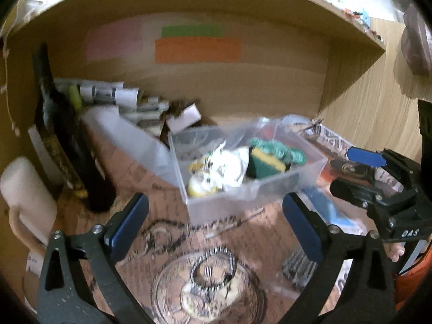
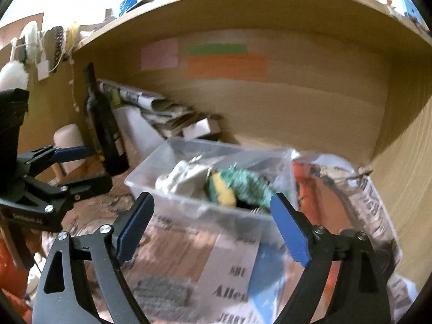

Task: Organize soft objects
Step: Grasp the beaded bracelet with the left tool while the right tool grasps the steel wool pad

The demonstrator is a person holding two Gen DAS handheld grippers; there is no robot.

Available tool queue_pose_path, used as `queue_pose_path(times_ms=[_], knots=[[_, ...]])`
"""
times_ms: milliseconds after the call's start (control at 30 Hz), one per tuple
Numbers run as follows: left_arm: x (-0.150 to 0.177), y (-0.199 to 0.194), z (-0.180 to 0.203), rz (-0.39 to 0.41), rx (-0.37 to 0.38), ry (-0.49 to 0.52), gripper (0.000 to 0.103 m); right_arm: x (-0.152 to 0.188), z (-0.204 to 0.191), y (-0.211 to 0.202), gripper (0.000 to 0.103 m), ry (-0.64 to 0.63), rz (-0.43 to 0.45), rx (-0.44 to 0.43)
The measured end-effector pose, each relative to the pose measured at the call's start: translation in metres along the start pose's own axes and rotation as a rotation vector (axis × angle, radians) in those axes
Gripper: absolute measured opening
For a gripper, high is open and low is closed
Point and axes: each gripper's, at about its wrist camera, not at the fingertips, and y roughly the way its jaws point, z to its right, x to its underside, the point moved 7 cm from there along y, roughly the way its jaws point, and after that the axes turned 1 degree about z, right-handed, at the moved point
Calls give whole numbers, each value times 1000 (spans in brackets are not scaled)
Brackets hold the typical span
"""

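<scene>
Beaded bracelet [image 1: 213,267] on glass dish [image 1: 172,297] — left wrist view only

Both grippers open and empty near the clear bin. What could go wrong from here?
1. The dark bottle stands upright right beside the left gripper; a sideways swing might topple it.
2. The bin sits on loose newspaper, so a nudge could slide it.
3. The cloth and sponge are piled near rim height; a rough reach by the right gripper may spill them.
</scene>
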Motion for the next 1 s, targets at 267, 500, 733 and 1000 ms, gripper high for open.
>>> queue_pose_path(times_ms=[267,500,733,1000], knots=[[51,14,-3,-142,-2,-43,101,52,-27,11,87,18,-133,-76],[84,27,-4,-220,-9,-70,101,93,-41,26,87,35,-259,-120],[99,40,-6,-263,-11,-97,100,111,-42,27,86,61,-305,-154],[97,47,0,-249,-11,-58,64,113,-42,26,61,59,-298,-162]])
